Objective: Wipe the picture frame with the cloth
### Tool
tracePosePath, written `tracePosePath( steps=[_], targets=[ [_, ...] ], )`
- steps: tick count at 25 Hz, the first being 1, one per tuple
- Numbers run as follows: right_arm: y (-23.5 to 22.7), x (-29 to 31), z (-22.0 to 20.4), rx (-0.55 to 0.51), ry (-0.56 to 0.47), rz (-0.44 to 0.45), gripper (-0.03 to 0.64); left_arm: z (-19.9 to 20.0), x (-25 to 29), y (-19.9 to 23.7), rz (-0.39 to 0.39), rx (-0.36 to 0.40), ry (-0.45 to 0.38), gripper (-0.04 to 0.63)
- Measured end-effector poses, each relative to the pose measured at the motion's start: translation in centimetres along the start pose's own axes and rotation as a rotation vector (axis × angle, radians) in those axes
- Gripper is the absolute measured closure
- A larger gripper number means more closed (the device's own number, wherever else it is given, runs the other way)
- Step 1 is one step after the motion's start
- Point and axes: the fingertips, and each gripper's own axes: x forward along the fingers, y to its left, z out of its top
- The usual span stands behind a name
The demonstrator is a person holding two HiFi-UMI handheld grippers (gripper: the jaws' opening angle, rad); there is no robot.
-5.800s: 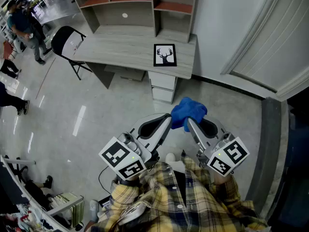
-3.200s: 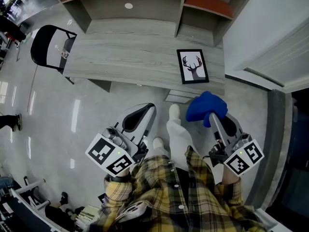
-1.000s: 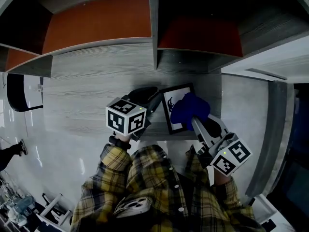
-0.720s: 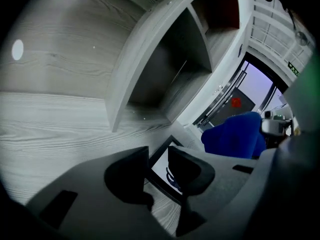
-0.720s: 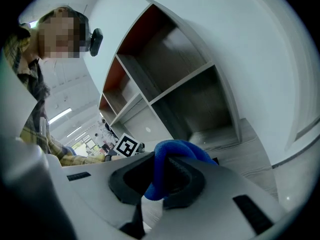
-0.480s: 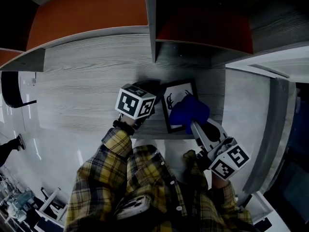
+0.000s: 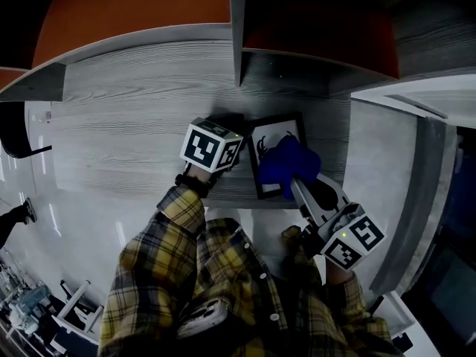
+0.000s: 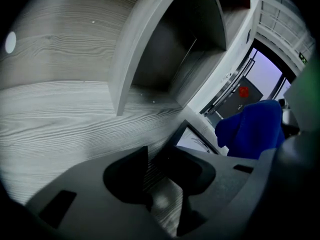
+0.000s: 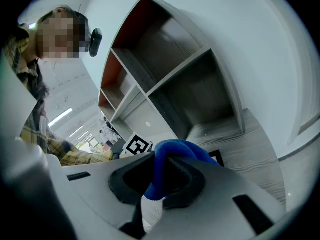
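Note:
A black picture frame [image 7: 269,134] with a deer print lies flat on the grey wooden desk [image 7: 134,147], near its front right corner. My right gripper [image 7: 294,178] is shut on a bunched blue cloth [image 7: 288,166], which rests over the frame's right half. The cloth [image 9: 170,159] fills the jaws in the right gripper view. My left gripper [image 7: 236,129] is low at the frame's left edge. In the left gripper view it [image 8: 156,156] is open, with bare desk wood in the gap. Its right finger lies beside the frame's corner [image 8: 187,134].
A shelf unit with an upright divider [image 7: 238,28] and orange-backed compartments rises at the back of the desk. The desk ends just right of the frame, where a pale wall [image 7: 379,162] runs. A black chair [image 7: 18,132] stands off the desk's left end.
The person has walked up to the desk. Over the last second both grippers came down: the left one to the frame's left edge, the cloth onto the frame.

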Motion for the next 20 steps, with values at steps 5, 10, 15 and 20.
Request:
tracePosePath(
  steps=[5, 10, 15, 20],
  targets=[
    [-0.3, 0.5, -0.1, 0.002, 0.011, 0.005, 0.569, -0.1, 0.1, -0.1, -0.017, -0.026, -0.008, 0.486],
    [-0.4, 1.3, 0.7, -0.025, 0.013, 0.017, 0.569, 0.0, 0.1, -0.2, -0.055, -0.06, 0.021, 0.491],
    [-0.4, 4.3, 1.6, -0.093, 0.044, 0.046, 0.569, 0.0, 0.3, -0.1, -0.083, -0.093, 0.042, 0.494],
    [-2.6, 10.0, -1.8, -0.259, 0.217, -0.01, 0.569, -0.1, 0.3, 0.0, -0.097, -0.111, 0.05, 0.497]
  ],
)
